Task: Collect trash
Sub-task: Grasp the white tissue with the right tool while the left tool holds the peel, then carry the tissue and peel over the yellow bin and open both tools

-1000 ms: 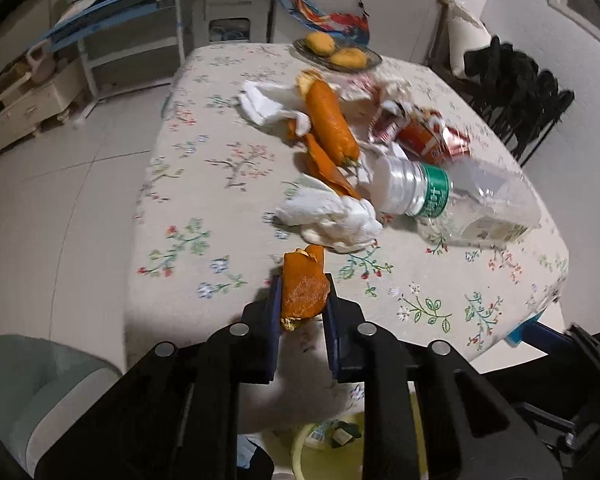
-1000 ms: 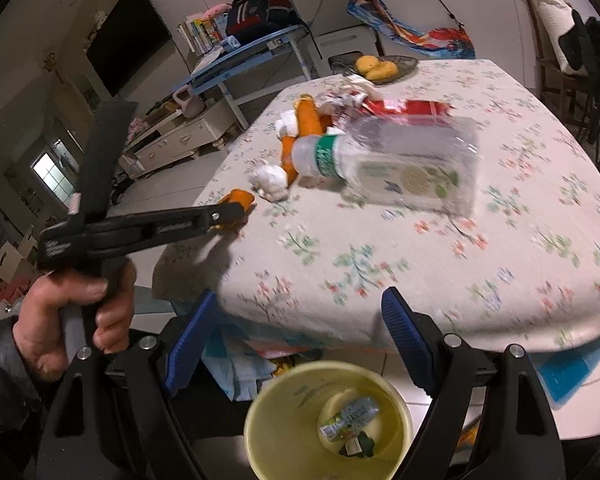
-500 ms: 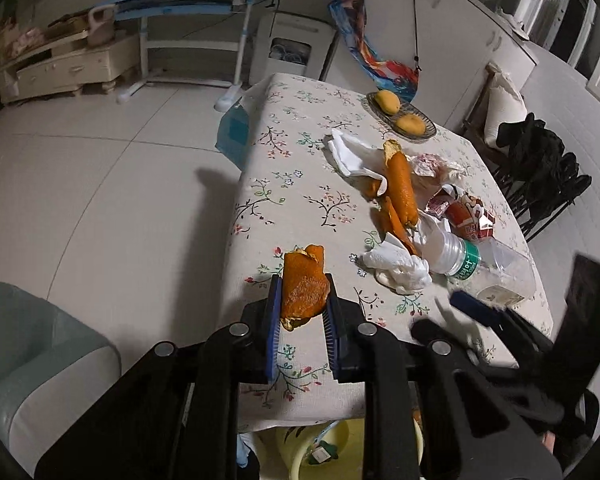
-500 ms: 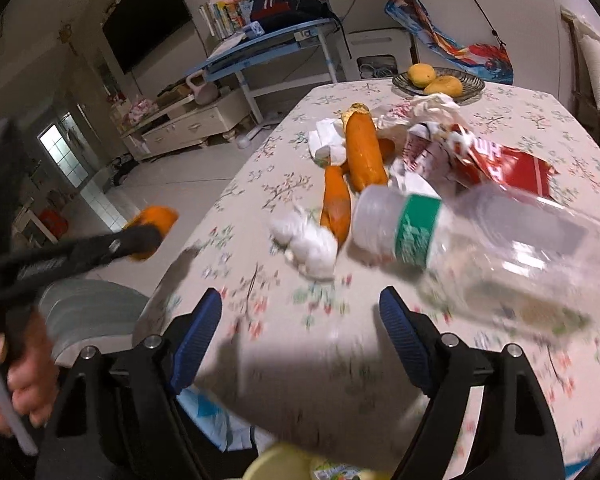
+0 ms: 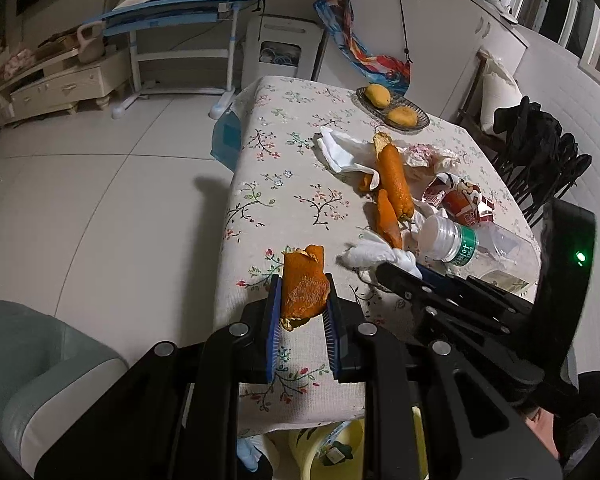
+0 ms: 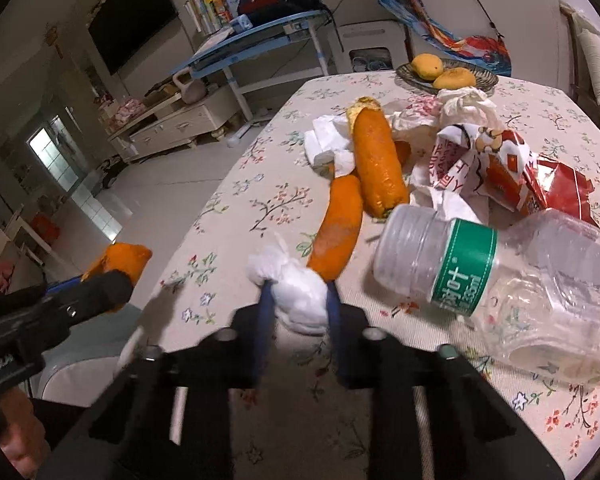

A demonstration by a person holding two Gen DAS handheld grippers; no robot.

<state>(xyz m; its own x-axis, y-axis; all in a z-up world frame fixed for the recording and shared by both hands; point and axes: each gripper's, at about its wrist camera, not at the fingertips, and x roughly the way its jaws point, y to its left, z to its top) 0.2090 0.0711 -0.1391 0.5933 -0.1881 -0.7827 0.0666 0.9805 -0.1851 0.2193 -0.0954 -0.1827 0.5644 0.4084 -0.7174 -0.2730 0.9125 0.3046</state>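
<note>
I had the left gripper pinching an orange peel and the right gripper closing around a tissue wad beside the bottle. Next, I judged, both go to the yellow bin.

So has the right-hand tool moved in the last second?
Yes. The right tool has moved forward from the table edge, over the bin, onto the table, and its fingers now close around the white tissue wad beside the plastic bottle.
</note>
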